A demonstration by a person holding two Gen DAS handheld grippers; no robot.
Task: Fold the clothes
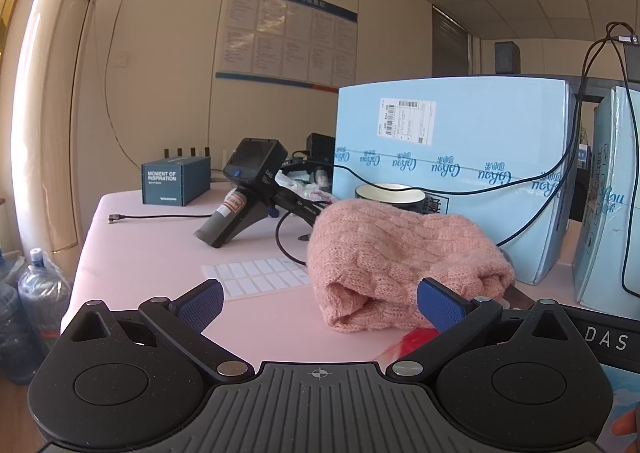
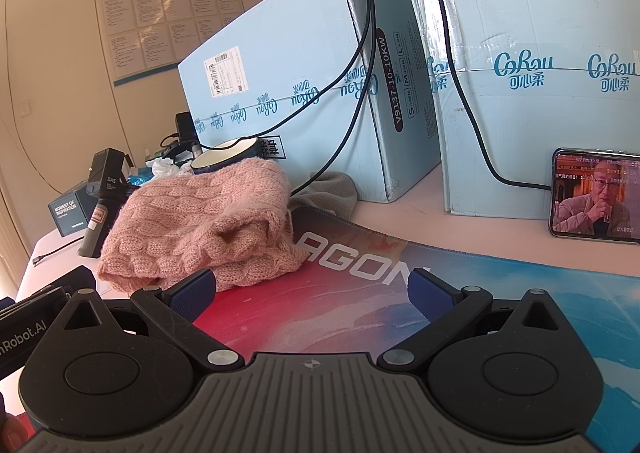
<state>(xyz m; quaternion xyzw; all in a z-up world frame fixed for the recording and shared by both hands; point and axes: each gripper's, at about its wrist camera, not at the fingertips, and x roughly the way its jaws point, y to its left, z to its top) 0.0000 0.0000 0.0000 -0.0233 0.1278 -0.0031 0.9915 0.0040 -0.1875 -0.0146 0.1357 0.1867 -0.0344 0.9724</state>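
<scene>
**Inspection: pink knit folded into a bundle, both grippers empty**

I found my left gripper (image 1: 320, 303) with its jaws spread wide and nothing between them. My right gripper (image 2: 312, 293) stood the same, wide and empty. Neither touched cloth, as far as either view showed.

The pink sweater (image 2: 200, 225) lay as a thick folded bundle, partly on the printed desk mat (image 2: 500, 293) and partly on the pink table (image 1: 160, 253). It sat just in front of the blue cartons (image 2: 288, 65), with a mug (image 2: 226, 157) close behind it. In the left wrist view its rolled open end faced my fingers.

In my judgement the fold was largely made and the step in hand was tidying or release. To do it well I would have taken any loose edge low, close to the mat, and pressed the layers flat, not lifted them, since thick cable knit springs open. I would have kept clear of the black cables (image 2: 360, 101) hanging over the cartons.

Not verified: the far side of the bundle, and whether sleeves were tucked in. A grey cloth (image 2: 332, 193) behind it was mostly covered. The spare handheld gripper (image 1: 244, 193) and its lead lay near on the left. My own hands were cut off at the frame edges.
</scene>
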